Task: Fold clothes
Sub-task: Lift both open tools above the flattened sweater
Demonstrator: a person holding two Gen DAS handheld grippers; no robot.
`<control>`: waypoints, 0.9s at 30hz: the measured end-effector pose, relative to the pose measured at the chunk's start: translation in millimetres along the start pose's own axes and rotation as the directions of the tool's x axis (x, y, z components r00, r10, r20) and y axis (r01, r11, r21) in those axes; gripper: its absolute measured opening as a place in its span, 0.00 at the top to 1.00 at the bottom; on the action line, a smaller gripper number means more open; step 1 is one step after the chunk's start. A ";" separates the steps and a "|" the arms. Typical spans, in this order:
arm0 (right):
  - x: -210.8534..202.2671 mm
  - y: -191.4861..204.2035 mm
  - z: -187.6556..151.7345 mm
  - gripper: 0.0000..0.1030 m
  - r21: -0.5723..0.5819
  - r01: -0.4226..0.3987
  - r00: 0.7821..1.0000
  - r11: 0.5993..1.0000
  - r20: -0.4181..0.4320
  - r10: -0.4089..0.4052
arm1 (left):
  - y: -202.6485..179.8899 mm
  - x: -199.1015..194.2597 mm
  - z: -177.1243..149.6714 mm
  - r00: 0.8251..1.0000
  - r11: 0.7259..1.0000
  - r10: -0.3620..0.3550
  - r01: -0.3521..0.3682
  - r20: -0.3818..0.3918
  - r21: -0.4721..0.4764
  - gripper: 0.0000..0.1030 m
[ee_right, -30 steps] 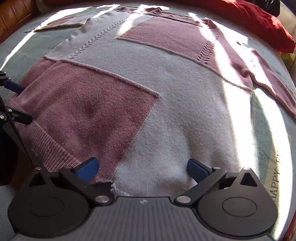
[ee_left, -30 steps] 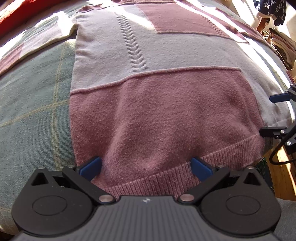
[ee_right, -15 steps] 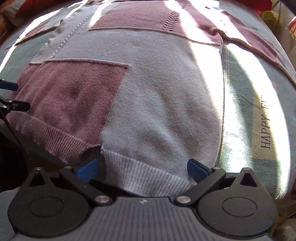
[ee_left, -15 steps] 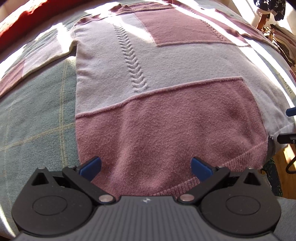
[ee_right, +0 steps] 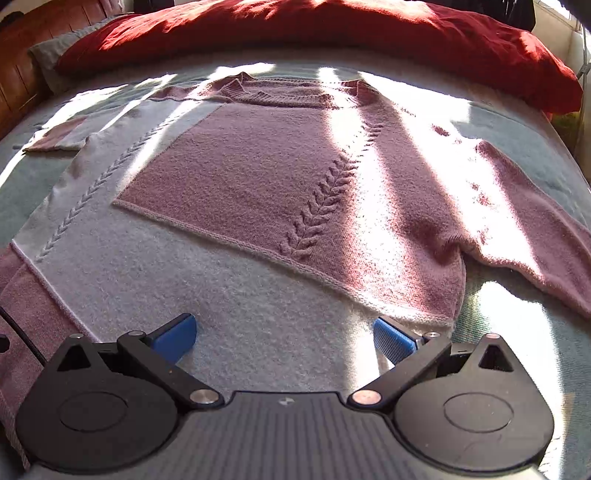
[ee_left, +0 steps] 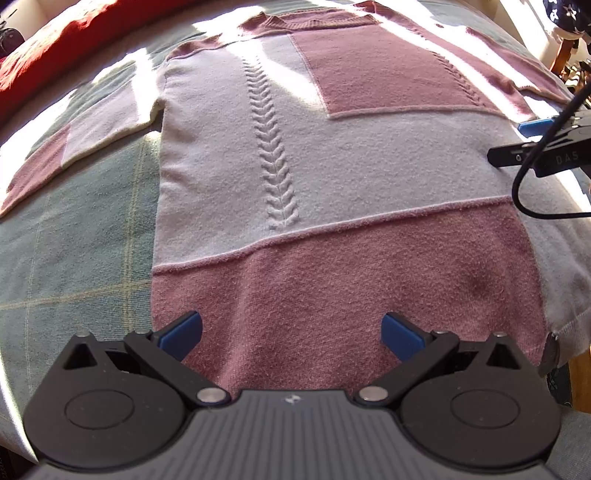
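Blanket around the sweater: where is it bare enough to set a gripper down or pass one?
Bare blanket lies left of the sweater body, below its left sleeve. Another patch sits right of the body, below the right sleeve. A strip runs between that sleeve and the red pillow. The middle is all sweater, with both open grippers over it: left, right.

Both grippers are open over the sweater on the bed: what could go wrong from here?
1. The right gripper's cable hangs in a loop above the sweater and might snag the knit.
2. Both sleeves lie spread; the right sleeve is rumpled at the underarm, so a fold could trap creases.
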State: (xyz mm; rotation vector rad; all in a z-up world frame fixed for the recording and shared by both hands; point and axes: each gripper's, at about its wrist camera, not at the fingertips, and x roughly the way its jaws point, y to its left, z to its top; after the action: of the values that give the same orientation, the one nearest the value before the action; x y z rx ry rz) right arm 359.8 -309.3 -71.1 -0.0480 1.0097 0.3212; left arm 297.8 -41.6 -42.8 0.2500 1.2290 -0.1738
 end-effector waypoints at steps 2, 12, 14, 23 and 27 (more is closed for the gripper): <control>-2.0 -2.4 -9.0 0.00 -0.001 -0.009 1.000 1.000 0.027 0.009 | 2.4 3.5 4.0 1.000 1.000 0.001 -0.001 0.009 0.003 0.01; 6.4 14.1 -7.1 0.00 0.026 0.096 0.995 0.995 0.013 -0.097 | 39.3 28.8 88.2 0.974 1.000 -0.010 0.006 0.226 0.019 0.01; 6.4 15.8 -8.4 0.00 0.024 0.108 0.994 0.994 0.020 -0.108 | 45.1 41.9 102.5 0.969 0.999 -0.037 0.036 0.244 0.010 0.01; 11.4 23.3 3.0 0.00 0.044 0.169 0.985 0.985 -0.044 -0.167 | 75.6 63.3 113.3 0.963 0.982 -0.168 0.183 0.211 -0.053 0.01; 13.3 26.6 14.3 0.00 0.060 0.204 0.974 0.977 -0.115 -0.196 | 100.3 42.7 119.7 0.945 0.967 -0.230 0.248 0.232 -0.052 0.01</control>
State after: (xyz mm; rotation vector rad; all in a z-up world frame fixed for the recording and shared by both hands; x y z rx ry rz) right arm 370.4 -278.1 -71.7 -0.1031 1.1141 0.0988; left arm 446.9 21.1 -36.1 0.0078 1.0356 -0.3528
